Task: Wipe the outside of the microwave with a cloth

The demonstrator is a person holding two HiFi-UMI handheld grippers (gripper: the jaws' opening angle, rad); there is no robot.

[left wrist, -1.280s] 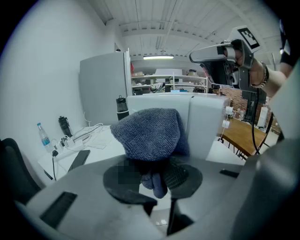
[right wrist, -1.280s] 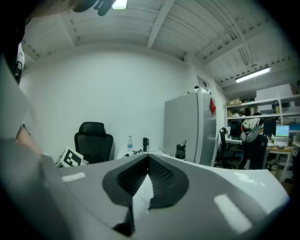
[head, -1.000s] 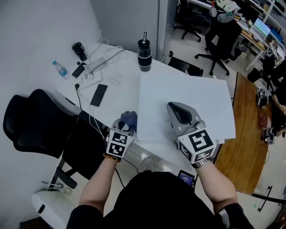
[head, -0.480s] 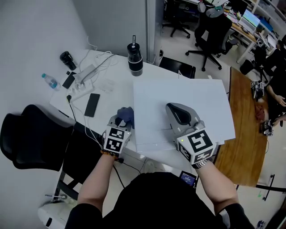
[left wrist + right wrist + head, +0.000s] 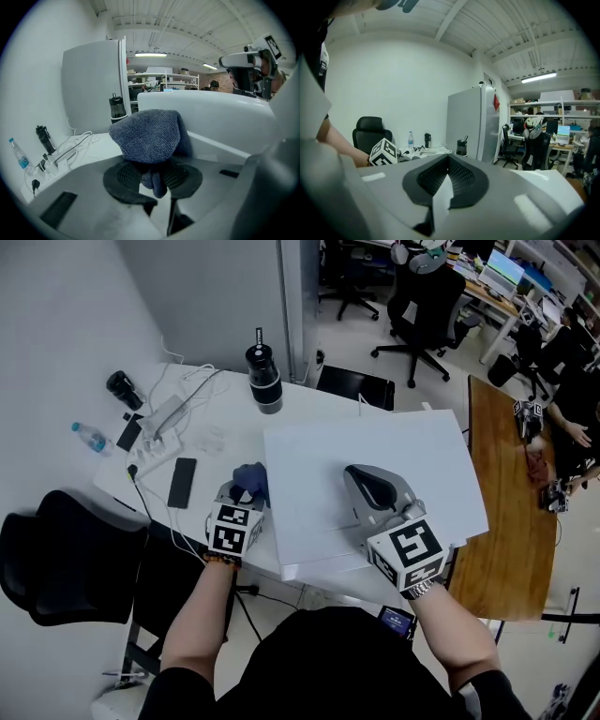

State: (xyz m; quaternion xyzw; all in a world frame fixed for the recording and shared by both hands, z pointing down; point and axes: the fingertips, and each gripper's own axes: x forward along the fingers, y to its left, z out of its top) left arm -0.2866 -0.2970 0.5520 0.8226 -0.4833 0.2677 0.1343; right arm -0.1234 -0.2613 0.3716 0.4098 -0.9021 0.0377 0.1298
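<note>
Grippers, two of them, sit nearest, one in each hand. The left gripper (image 5: 246, 495) (image 5: 152, 176) has its jaws clamped on the one blue cloth (image 5: 249, 476) (image 5: 150, 136), a fold pinched between the pads and the rest bunched up ahead of them. The cloth sits at the left side wall of the single white microwave (image 5: 403, 451) (image 5: 220, 117); whether it presses on the wall I cannot tell. The right gripper (image 5: 361, 476) (image 5: 447, 176) is closed with nothing between its jaws and lies over the microwave's flat top, near the front half.

Left of the microwave, the white table (image 5: 220, 423) carries one black phone (image 5: 176, 482) lying flat, one power strip (image 5: 159, 420) with white cables, one water bottle (image 5: 91, 437) on its side, one small black flask (image 5: 122, 388) and one black tumbler (image 5: 264, 378) standing upright near the far edge. One black chair (image 5: 75, 559) stands at the table's near left. A wooden table (image 5: 511, 493) runs along the right. Farther off stand two black office chairs (image 5: 427, 310).
</note>
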